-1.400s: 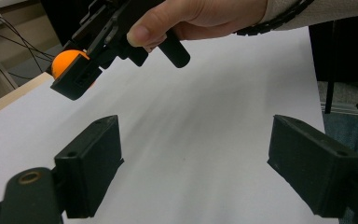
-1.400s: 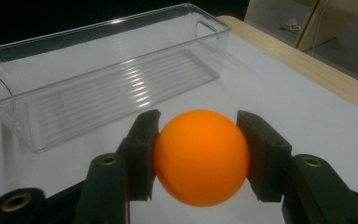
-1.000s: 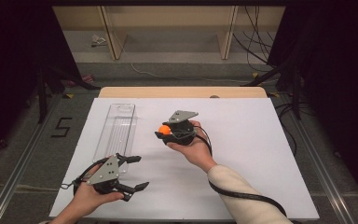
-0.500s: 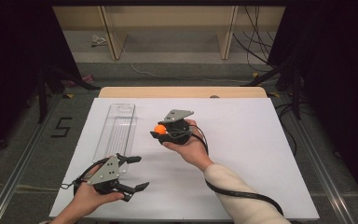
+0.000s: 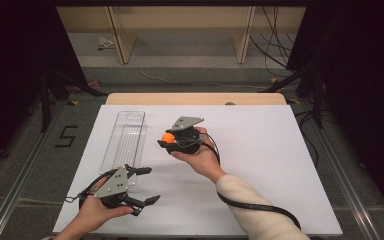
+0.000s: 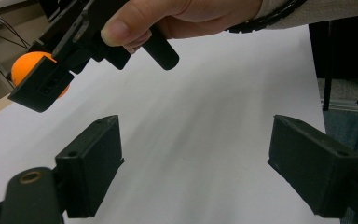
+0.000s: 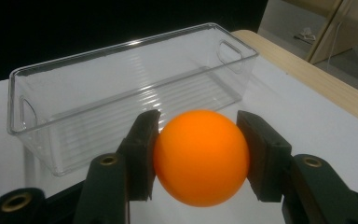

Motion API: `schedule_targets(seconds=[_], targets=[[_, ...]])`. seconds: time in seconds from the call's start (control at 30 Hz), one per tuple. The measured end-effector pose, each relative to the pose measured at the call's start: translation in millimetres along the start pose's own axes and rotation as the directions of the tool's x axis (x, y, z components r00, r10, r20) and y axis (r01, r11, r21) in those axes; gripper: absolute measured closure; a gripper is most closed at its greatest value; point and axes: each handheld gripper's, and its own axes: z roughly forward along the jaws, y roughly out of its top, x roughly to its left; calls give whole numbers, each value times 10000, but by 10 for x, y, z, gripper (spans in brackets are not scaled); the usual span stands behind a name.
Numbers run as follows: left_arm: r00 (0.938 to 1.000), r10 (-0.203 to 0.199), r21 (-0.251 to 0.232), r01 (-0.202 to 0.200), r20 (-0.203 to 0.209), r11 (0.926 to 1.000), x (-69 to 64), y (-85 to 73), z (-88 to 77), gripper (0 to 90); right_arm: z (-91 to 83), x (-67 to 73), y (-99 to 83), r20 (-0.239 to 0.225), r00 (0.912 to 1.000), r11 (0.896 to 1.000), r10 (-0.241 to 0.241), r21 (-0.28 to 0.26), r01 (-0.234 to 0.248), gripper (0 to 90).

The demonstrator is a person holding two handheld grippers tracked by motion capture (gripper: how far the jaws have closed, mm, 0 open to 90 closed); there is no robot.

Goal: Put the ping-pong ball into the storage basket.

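Note:
An orange ball [image 7: 200, 156] is clamped between the two black jaws of my right gripper [image 7: 198, 156]. From above, that gripper [image 5: 166, 140] hangs over the middle of the white table with the ball [image 5: 168, 137] at its left tip, just right of a clear plastic bin [image 5: 126, 142]. The bin [image 7: 121, 98] is long, ribbed on the floor and has nothing in it. My left gripper [image 5: 146, 185] rests low near the table's front left with its jaws wide apart and nothing between them. In the left gripper view the ball [image 6: 30, 63] appears at upper left, held by the other gripper.
The white tabletop [image 5: 260, 160] has a wooden strip [image 5: 195, 98] along its far edge. Behind it stand wooden shelf legs [image 5: 120, 35] and loose cables [image 5: 275, 45] on the floor. A black cable [image 5: 260, 207] trails along the right forearm.
My right gripper has carried the orange ball a little to the left, closer to the clear bin. The left gripper has stayed where it was.

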Motion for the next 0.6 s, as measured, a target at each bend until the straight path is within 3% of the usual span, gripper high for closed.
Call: schedule_targets(seconds=[0.6], targets=[[10000,18,-7,-18,-5,10000,-2,1,5,168,69,41,67,-115,9998,9999,-144,16,145,515]])
